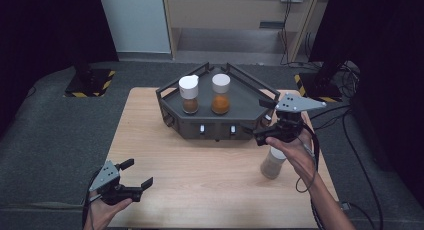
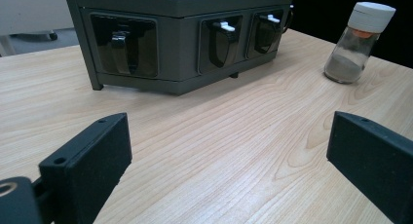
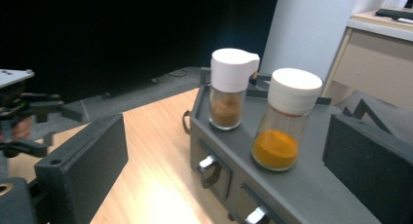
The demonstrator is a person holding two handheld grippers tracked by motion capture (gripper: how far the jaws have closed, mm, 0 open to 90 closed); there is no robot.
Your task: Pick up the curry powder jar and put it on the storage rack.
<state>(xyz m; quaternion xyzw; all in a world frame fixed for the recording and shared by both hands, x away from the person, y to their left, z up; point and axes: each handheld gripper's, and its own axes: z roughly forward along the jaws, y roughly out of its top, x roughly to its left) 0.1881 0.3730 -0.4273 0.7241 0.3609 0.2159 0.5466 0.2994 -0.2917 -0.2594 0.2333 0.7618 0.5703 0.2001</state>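
Note:
A dark grey rack [image 1: 247, 102] with small drawers along its front stands at the table's far middle. On its top are two white-capped jars: one of brown spice [image 1: 189, 95] and one of orange spice [image 1: 220, 94]. A third jar with pale powder [image 1: 274, 162] stands on the table at the right, just below my right hand. My right gripper [image 1: 263, 121] is open at the rack's right front corner, facing the brown jar [image 3: 229, 90] and the orange jar [image 3: 285, 119]. My left gripper [image 1: 136, 173] is open over the front left of the table, holding nothing.
The wooden table [image 1: 200, 180] has bare board between the rack and its front edge. From the left gripper view the rack's drawer fronts [image 2: 180, 39] lie ahead and the pale jar [image 2: 358, 44] stands far right. Dark floor, cables and a cabinet lie beyond.

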